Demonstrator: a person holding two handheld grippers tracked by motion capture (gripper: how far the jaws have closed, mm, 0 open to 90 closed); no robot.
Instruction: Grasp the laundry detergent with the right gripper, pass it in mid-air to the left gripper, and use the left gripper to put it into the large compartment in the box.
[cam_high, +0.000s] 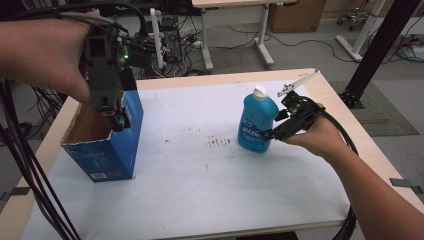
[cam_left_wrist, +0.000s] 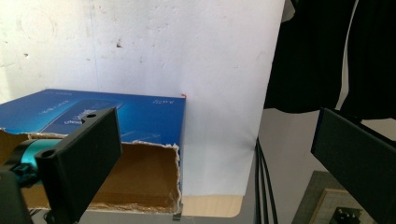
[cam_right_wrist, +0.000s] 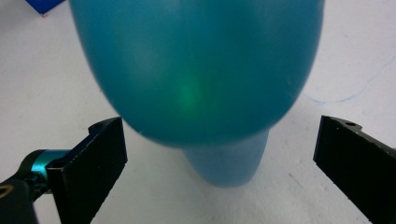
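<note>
Blue bottle (cam_high: 257, 122): standing upright mid-table, right of the open box (cam_high: 107, 137). Smooth, probably slippery, liquid-heavy; gripping at the waist is advised. Right gripper (cam_high: 274, 133) is closing in, jaws apart; left gripper (cam_high: 116, 121) is hovering apart.

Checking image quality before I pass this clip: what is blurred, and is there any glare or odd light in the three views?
Right gripper view: the blue bottle is too close, soft and out of focus, with a green glow on it; the fingers look sharper. Left gripper view: the blue box is fairly sharp, the white sheet bright. High view: evenly lit, slightly soft, the table free of glare.
</note>
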